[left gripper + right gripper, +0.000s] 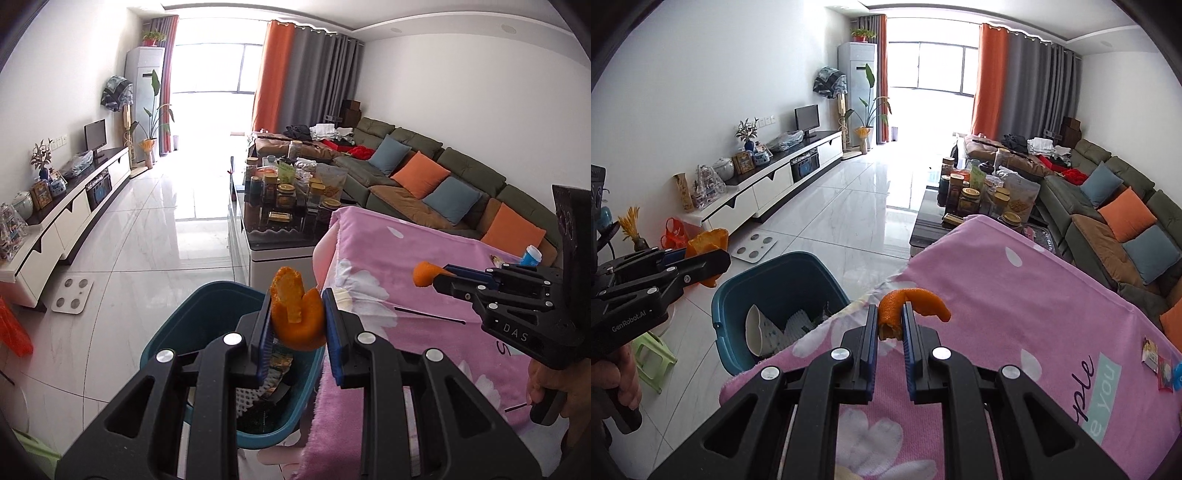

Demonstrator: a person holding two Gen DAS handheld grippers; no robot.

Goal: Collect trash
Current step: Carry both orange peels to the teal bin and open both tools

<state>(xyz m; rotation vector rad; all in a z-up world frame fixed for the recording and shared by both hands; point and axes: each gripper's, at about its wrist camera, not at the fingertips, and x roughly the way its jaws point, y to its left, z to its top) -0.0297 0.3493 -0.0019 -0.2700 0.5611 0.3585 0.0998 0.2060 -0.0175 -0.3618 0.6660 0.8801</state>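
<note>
My left gripper (295, 306) is shut on a large piece of orange peel (295, 314) and holds it above the blue trash bin (207, 314), beside the pink-covered table (424, 295). My right gripper (890, 317) is shut on a smaller curled orange peel (912, 301) above the pink cloth (1015, 314), near the table's left edge. The bin (768, 280) holds a white paper cup (761, 328) and white mesh. The right gripper also shows in the left wrist view (439, 277) with its peel (424, 274). The left gripper shows in the right wrist view (716, 258).
Small wrappers (1158, 360) lie at the table's right edge. A blue-capped bottle (530, 255) stands at the far side. A coffee table with several jars (975, 195) lies beyond, a sofa (1115, 206) to the right, a green stool (653, 358) and a scale (753, 247) on the floor.
</note>
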